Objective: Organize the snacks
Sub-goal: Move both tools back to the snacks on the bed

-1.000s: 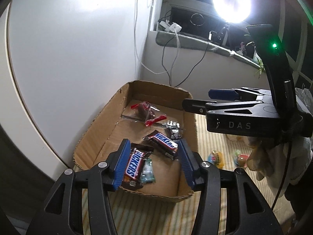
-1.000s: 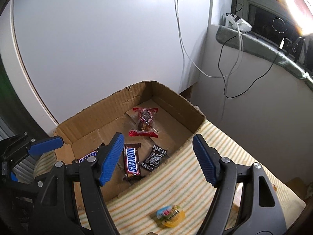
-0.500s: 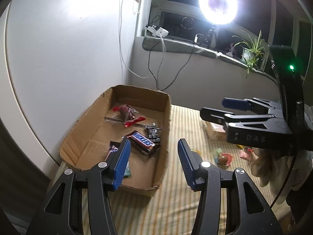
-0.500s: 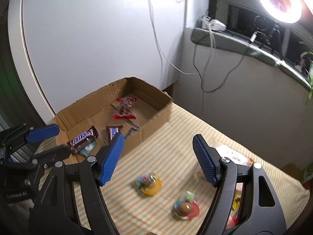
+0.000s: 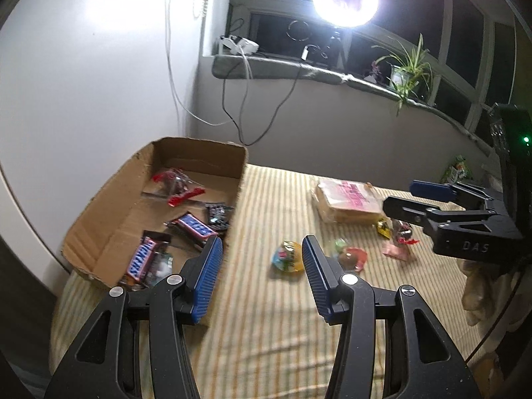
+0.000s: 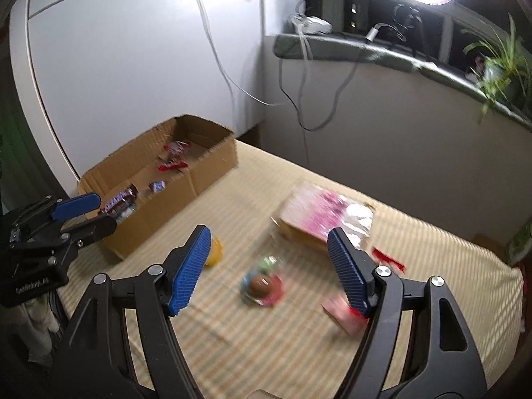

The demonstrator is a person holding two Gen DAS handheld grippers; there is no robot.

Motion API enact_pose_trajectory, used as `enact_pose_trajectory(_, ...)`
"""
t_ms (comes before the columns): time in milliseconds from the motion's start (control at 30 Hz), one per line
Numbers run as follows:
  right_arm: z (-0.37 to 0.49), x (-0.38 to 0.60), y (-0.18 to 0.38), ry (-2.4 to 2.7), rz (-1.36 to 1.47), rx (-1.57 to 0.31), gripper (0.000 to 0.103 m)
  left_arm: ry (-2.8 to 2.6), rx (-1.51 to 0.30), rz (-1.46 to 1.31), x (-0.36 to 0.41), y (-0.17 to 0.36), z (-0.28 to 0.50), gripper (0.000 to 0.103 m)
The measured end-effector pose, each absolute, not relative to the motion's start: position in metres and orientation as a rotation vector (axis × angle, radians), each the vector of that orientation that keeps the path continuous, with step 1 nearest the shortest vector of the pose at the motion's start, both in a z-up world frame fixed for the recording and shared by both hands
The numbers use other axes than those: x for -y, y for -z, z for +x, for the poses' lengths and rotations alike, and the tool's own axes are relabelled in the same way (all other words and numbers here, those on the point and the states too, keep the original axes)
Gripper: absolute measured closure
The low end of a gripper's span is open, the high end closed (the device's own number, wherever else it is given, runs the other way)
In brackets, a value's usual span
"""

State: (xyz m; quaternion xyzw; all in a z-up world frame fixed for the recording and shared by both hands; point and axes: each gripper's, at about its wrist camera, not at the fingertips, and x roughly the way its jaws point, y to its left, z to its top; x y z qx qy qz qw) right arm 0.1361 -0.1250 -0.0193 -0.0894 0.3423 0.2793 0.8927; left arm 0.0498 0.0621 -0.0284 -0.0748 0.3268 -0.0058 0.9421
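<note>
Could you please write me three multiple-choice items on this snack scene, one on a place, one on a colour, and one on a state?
1. Where do the brown-and-blue chocolate bars lie?
A. in the open brown cardboard box
B. on the window sill
C. on the striped cloth

2. What colour are the ribbed pads of the right tool?
A. red
B. blue
C. green

3. What state is the left tool in?
A. shut on a chocolate bar
B. shut on the yellow round candy
C. open, holding nothing

Answers:
1 A, the bars rest on the box floor beside a red-tipped clear packet.
2 B, both pads show blue in the right wrist view.
3 C, its pads stand apart with only the yellow-striped cloth and the yellow round candy seen beyond them.
</note>
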Motion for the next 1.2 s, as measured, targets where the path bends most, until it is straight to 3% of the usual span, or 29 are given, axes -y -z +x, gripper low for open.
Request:
enact_pose_trajectory(500, 0.116, 0.182, 0.059, -0.576, -0.209, -0.769, 0.028, 0.115, -0.765, -0.139, -0.019, 0.060, 0.064, 0.057)
enact_pose_trajectory(600, 0.116, 0.189, 0.069, -0.578, -0.199, -0.802, 0.037, 0.133, -0.782, -0.142, -0.012, 0.065, 0.067, 0.058)
enact_pose_trajectory(1000, 0.136, 0.229, 0.096, -0.513, -0.107, -0.880, 0.038, 0.233, -0.858, -0.137, 0.031, 0.084, 0.099, 0.058)
enact_pose_trajectory(1100, 0.145, 0.235, 0.101, -0.512, -0.085, -0.898, 0.048, 0.233, -0.866, -0.134, 0.037, 0.088, 0.106, 0.058)
enact_pose_trajectory(1200, 0.152, 0.233, 0.106, -0.543, -0.070, -0.918, 0.048, 0.238, -0.879, -0.129, 0.040, 0.093, 0.112, 0.058)
